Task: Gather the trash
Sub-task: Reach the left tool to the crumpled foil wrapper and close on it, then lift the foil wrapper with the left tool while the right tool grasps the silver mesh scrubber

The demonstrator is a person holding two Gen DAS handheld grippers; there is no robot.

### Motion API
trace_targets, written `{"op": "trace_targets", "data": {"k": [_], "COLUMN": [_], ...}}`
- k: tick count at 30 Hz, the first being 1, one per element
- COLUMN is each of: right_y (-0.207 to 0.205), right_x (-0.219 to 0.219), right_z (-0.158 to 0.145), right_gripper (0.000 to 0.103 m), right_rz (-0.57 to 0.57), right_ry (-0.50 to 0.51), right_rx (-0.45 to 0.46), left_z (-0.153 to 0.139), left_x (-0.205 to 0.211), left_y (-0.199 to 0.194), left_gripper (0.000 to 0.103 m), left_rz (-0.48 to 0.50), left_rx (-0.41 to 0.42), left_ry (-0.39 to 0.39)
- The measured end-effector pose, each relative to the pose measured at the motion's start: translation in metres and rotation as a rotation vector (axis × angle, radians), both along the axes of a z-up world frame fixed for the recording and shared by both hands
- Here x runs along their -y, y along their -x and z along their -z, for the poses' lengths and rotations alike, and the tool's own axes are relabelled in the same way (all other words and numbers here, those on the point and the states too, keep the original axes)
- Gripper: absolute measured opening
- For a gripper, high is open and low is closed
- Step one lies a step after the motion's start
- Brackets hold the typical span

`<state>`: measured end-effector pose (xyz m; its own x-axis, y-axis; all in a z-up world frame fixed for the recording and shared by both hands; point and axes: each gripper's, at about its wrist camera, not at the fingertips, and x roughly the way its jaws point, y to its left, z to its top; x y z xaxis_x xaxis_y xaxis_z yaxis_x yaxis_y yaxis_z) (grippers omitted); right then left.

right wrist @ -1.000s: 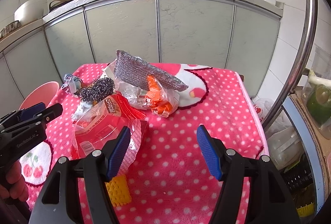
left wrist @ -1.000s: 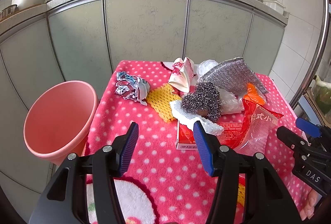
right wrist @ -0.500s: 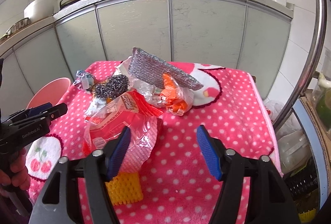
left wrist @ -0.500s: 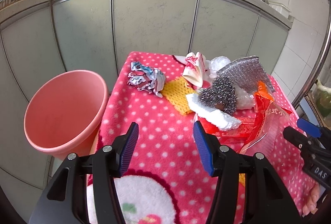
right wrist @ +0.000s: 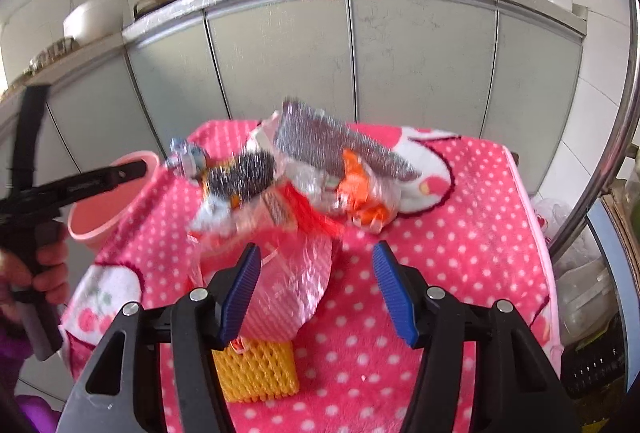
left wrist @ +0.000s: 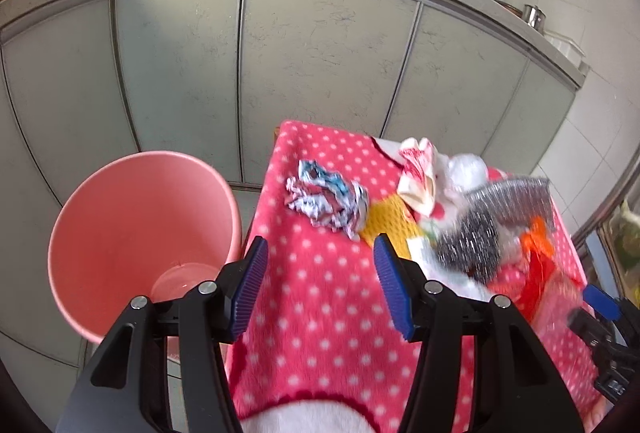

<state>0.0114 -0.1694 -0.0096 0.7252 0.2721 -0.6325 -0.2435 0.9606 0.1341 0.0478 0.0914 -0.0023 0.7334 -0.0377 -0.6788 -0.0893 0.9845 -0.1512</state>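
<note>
**Picking the first scrap for the bin**

Nothing is held yet, so the step in hand looks like choosing a piece. The crumpled wrapper (left wrist: 326, 203) lies alone on the cloth (left wrist: 320, 293), nearest the pink bin (left wrist: 140, 233), which stands on the floor just beside the table's left edge; I judge it the easiest start. Come down over it with the fingers either side and close on its bulk, not a loose flap. The rest of the trash, including a scourer (left wrist: 468, 245) and a clear bag (right wrist: 288, 273), is heaped to the right.

The left gripper (left wrist: 318, 285) hovers over the cloth's left part, jaws apart and empty. The right gripper (right wrist: 316, 289) hangs above the bag, jaws apart, gripping nothing.
</note>
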Motion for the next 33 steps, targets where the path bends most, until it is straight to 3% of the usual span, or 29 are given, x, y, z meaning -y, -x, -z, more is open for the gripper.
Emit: {"op": "trace_targets", "data": {"k": [15,19,23,26,33], "right_y": [-0.025,-0.036,-0.043,-0.048,-0.066], "right_x": [0.022,0.029,0.032,0.029,0.013], "right_z": [-0.01,-0.012,-0.014,-0.015,-0.015], "right_gripper": [0.058,0.058,0.058,0.058,0.058], "right_rz": [0.04,0.05,0.053,0.047,-0.01], "right_ry": [-0.018,-0.041,-0.061,-0.043,-0.002], "right_rx": [-0.006,-0.015,-0.023,-0.021,-0.029], "left_z": [0.025,0.036,0.035,0.033,0.031], "left_x": [-0.013,-0.014,-0.012,-0.009,0.0], "left_y": [-0.051,-0.059,-0.061,-0.062,-0.06], "left_gripper": [0.055,0.04,0.034,0.013,0.01], "left_rz": [-0.002,0.03,0.049,0.068,0.088], "left_rx": [-0.034,-0.058,-0.038,-0.022,-0.014], "left_ry": [0.098,0.126,0.14,0.126,0.09]}}
